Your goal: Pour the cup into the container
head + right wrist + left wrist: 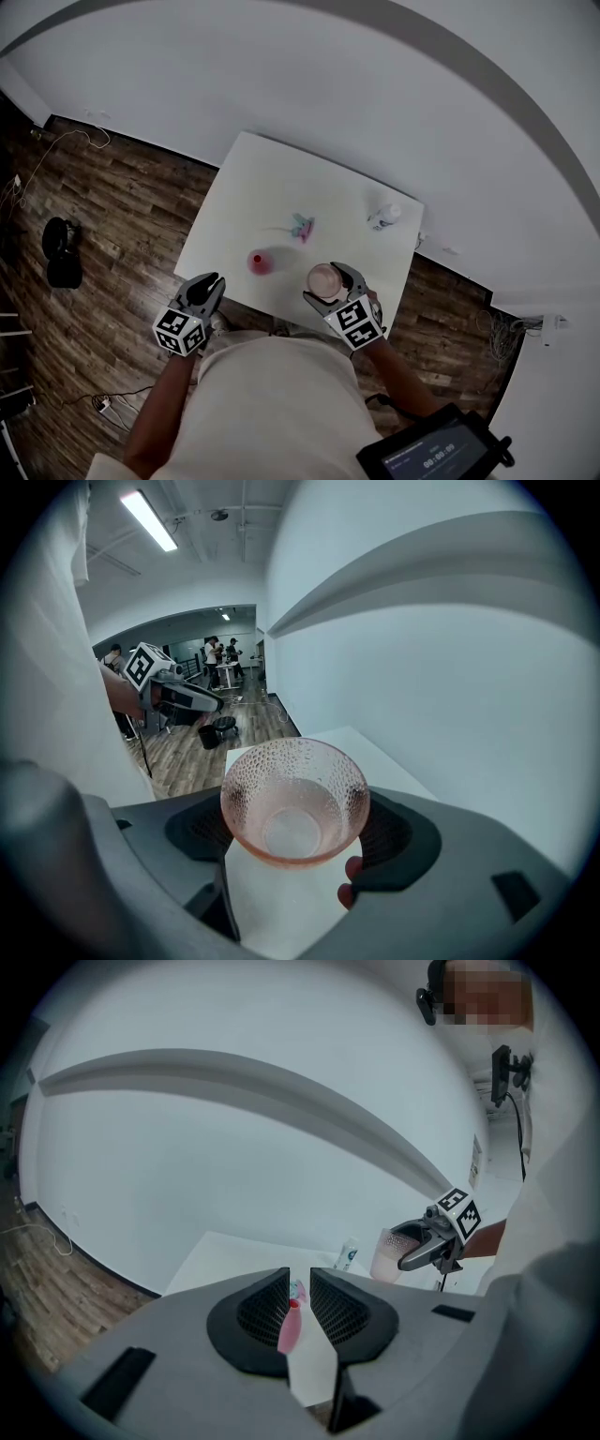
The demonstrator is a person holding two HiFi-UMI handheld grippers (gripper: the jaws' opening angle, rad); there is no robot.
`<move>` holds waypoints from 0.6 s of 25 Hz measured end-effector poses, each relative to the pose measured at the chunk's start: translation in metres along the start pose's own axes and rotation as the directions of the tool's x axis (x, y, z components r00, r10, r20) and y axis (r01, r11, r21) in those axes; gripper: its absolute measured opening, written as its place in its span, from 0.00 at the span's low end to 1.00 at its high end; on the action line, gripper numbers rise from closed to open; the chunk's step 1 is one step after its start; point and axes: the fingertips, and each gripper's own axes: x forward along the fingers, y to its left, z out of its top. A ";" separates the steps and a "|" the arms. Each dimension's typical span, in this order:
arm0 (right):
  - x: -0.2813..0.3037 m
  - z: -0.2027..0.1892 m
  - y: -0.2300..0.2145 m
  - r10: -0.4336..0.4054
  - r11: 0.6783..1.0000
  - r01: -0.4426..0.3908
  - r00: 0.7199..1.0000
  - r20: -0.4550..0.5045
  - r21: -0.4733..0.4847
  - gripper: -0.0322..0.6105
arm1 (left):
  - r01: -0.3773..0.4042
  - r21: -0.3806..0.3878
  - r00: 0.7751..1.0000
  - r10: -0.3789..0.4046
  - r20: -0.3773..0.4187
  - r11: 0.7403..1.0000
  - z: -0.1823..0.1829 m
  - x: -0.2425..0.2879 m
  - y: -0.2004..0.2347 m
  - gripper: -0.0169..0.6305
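The pink dimpled glass cup sits upright, pinched at its sides between the jaws of the right hand-held gripper, over the near edge of the white desk. Just to its left on the desk stands a small pink-red container, with a teal-and-pink item and a small white bottle lying farther back. The left hand-held gripper hangs off the desk's near-left edge, its jaws a narrow gap apart with nothing between them.
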 end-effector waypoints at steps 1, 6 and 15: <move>-0.001 0.001 -0.001 0.003 1.000 -0.003 1.000 0.000 -0.003 0.65 | -0.004 -0.004 1.000 0.004 0.002 1.000 -0.001 0.000 -0.001 0.13; -0.005 0.002 -0.001 0.017 1.000 -0.017 1.000 0.001 -0.015 0.65 | -0.020 -0.021 1.000 0.020 0.009 1.000 -0.007 0.000 -0.006 0.13; -0.002 -0.002 -0.001 0.029 0.999 -0.029 1.000 -0.002 -0.015 0.65 | -0.039 -0.038 0.999 0.039 0.002 0.999 -0.013 -0.004 -0.006 0.13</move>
